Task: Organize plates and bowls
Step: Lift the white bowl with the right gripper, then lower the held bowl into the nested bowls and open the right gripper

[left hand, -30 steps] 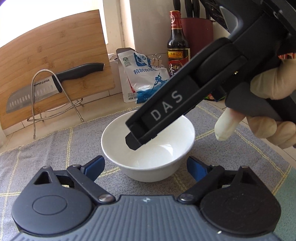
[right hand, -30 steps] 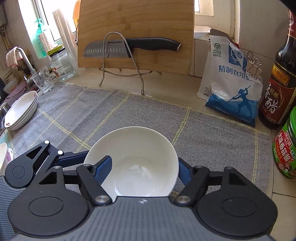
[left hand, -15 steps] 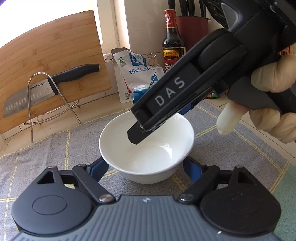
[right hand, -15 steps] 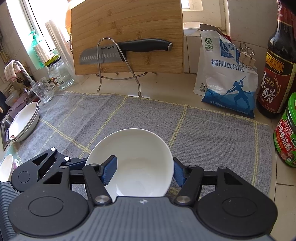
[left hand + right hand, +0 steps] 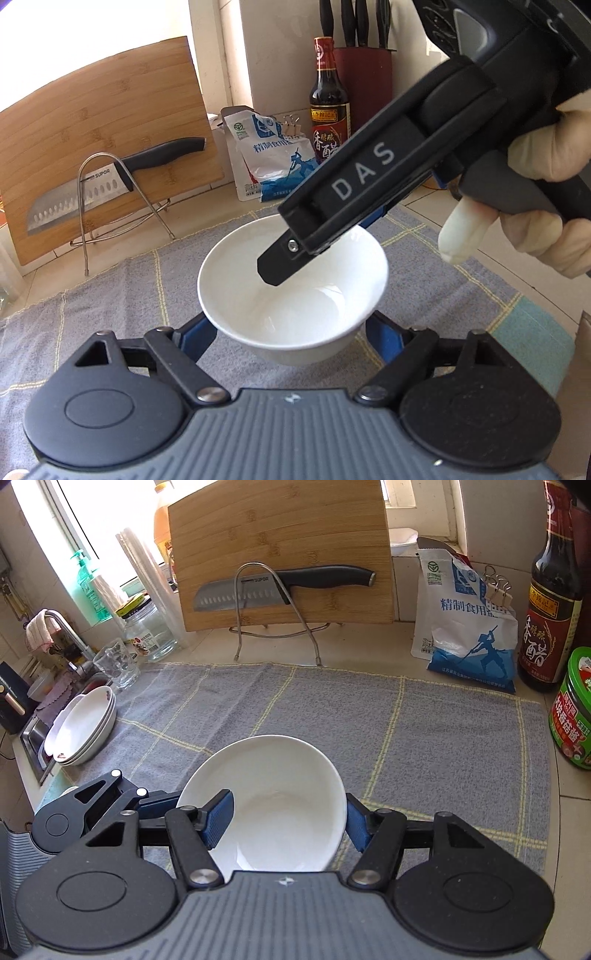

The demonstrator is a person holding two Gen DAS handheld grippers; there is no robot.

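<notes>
Over the grey cloth point(image 5: 424, 720), both the left gripper point(image 5: 291, 332) and right gripper point(image 5: 286, 821), seemingly lifting, clamp the white bowl point(image 5: 266, 805).

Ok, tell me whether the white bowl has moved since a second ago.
Yes. The bowl has come up off the grey cloth, and the cutting board behind now sits lower and nearer in the right wrist view.

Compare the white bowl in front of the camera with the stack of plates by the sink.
The bowl is a single piece; the stack of plates holds several nested together. The bowl is deep with steep walls; the plates are shallow and wide. The bowl is over the near middle of the grey cloth; the stack sits at the cloth's left edge beside the sink. Both are glossy white and empty.
</notes>
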